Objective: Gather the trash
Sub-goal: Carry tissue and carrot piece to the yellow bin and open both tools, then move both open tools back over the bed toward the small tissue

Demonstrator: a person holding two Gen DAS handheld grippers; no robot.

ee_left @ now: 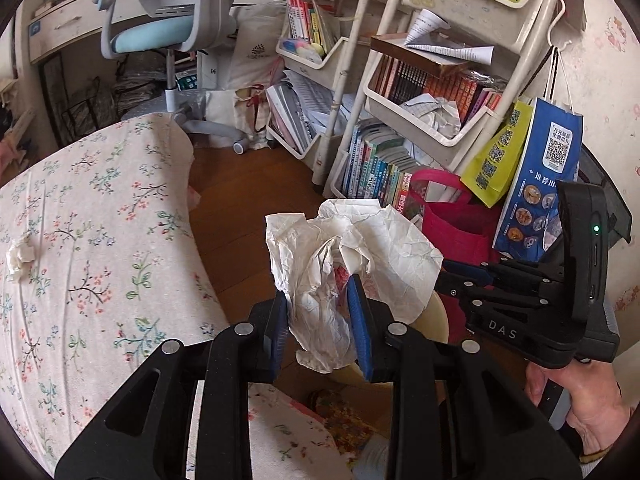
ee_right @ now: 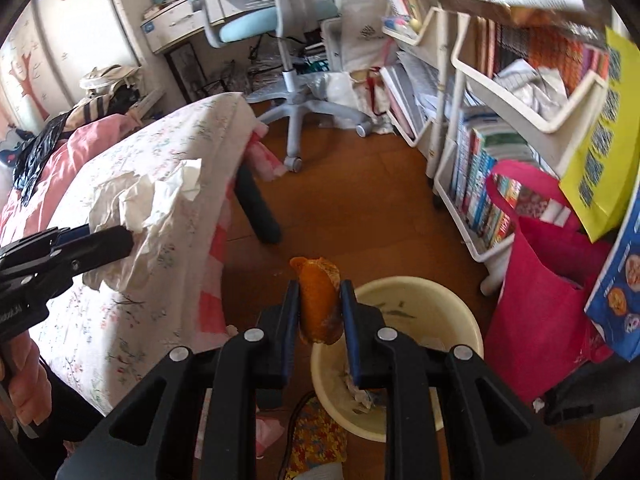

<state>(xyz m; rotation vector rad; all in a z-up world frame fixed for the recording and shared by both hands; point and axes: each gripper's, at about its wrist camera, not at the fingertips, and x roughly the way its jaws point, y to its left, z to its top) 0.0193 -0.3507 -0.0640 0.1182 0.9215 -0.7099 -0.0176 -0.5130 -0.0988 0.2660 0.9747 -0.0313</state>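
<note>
My left gripper point(ee_left: 320, 324) is shut on a crumpled white paper wad point(ee_left: 352, 252), held in the air beside the bed; the wad also shows in the right wrist view point(ee_right: 148, 204). My right gripper point(ee_right: 320, 312) is shut on an orange peel point(ee_right: 318, 300), held just left of and above the cream trash bin point(ee_right: 460, 320). The bin holds some scraps. The right gripper shows in the left wrist view point(ee_left: 464, 276), behind the paper. Another small crumpled tissue point(ee_left: 20, 258) lies on the floral bed sheet point(ee_left: 100, 220).
A pink tote bag point(ee_right: 540, 300) stands right of the bin. White book carts point(ee_left: 420, 112) line the right wall, with yellow and blue paper bags point(ee_left: 536, 176) hanging. A blue desk chair point(ee_left: 168, 32) stands at the back. Brown wood floor point(ee_right: 340, 200) lies between bed and carts.
</note>
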